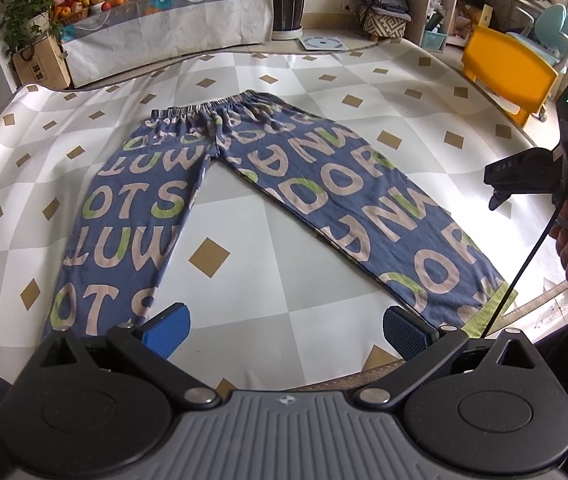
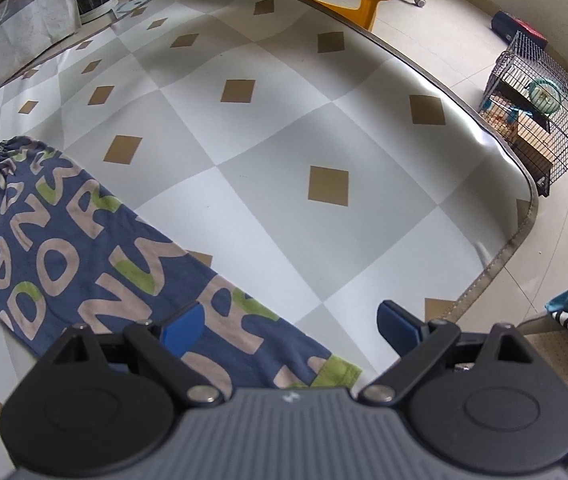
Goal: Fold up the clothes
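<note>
Both my left gripper (image 1: 286, 330) and right gripper (image 2: 290, 330) gape wide, empty; pinching one layer of the trousers (image 1: 188, 184) ahead risks a crooked fold.

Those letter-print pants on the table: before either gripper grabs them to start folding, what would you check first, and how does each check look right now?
1. Pants spread flat, legs apart, waistband at the far end: ok.
2. Left gripper open and holding nothing: ok.
3. Right gripper open and holding nothing: ok.
4. Right leg's green cuff within the right gripper's reach: ok, it lies just below the fingers.
5. Left leg's cuff in sight: cannot tell, the gripper body hides it.
6. Bare table beside the pants for folding: ok.
</note>
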`<control>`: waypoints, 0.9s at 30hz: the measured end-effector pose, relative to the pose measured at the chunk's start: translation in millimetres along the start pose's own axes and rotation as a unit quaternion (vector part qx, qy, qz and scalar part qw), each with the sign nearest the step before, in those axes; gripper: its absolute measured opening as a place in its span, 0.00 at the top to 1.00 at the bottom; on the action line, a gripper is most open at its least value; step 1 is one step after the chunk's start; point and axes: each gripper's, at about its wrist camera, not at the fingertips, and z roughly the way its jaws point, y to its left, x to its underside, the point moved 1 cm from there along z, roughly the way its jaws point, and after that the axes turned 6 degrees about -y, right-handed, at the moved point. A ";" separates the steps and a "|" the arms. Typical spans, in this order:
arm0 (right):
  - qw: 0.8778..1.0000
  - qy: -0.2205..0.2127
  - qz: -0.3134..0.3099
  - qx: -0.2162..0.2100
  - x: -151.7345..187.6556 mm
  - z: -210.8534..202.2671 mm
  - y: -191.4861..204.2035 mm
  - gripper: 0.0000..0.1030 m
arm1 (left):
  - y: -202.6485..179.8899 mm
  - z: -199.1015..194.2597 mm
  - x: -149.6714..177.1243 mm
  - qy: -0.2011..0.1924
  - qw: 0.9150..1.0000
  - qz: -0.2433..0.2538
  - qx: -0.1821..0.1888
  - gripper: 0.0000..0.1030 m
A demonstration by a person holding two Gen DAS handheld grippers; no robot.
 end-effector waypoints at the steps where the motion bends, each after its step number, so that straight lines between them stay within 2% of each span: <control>1: 1.000 -0.001 -0.001 -0.003 0.0 -0.7 1.0 0.10 | 0.5 -1.8 0.0 -0.002 1.000 -0.001 0.000 0.00; 16: 0.998 -0.009 0.016 -0.055 3.2 -13.7 2.5 0.11 | 7.2 -20.9 6.0 -0.016 1.000 -0.004 -0.007 0.00; 27: 0.994 -0.002 -0.036 -0.106 10.2 -22.2 25.3 0.11 | 26.1 -30.9 11.1 -0.017 0.999 -0.027 -0.011 0.00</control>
